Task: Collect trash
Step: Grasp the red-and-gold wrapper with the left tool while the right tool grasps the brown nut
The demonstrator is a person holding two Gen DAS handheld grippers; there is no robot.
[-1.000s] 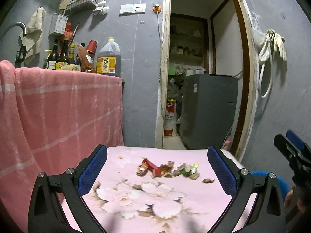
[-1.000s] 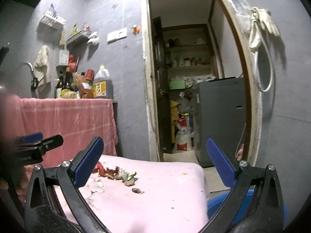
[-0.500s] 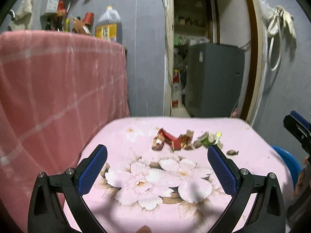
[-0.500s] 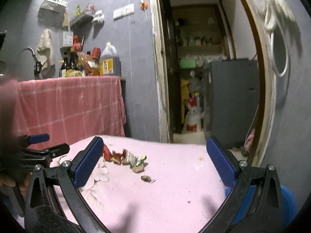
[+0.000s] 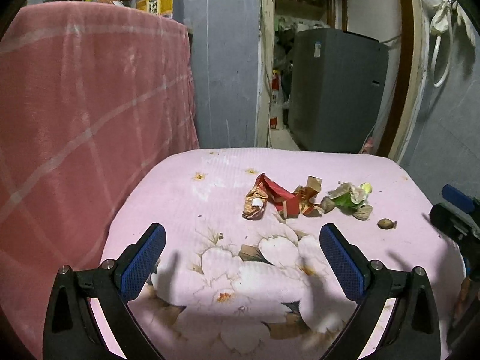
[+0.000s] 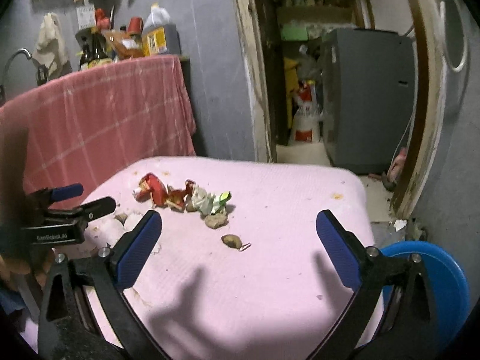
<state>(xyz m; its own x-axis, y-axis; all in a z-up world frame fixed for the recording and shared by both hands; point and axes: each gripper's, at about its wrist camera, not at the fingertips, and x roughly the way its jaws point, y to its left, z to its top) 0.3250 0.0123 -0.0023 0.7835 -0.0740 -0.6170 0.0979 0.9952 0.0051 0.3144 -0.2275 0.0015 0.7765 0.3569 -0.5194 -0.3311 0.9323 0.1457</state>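
Observation:
Trash lies in a row on the pink flowered tablecloth (image 5: 186, 207): a red and gold wrapper (image 5: 270, 199), a green and white crumpled wrapper (image 5: 349, 198) and a small brown shell (image 5: 385, 223). In the right wrist view the same red wrapper (image 6: 156, 192), green wrapper (image 6: 210, 202) and brown shell (image 6: 231, 240) lie just beyond my fingers. My left gripper (image 5: 240, 240) hovers open over the cloth, short of the trash, holding nothing. My right gripper (image 6: 238, 228) is wide with its jaws closing; the brown shell sits ahead between them, untouched.
A blue bin (image 6: 435, 285) stands on the floor at the table's right side. A counter draped in a pink checked cloth (image 5: 75, 105) with bottles on top rises at the left. Behind the table a doorway shows a grey appliance (image 5: 336, 90).
Both grippers have tilted downward and come closer to the table, so the trash now fills more of each view. The right jaws stand slightly narrower than before.

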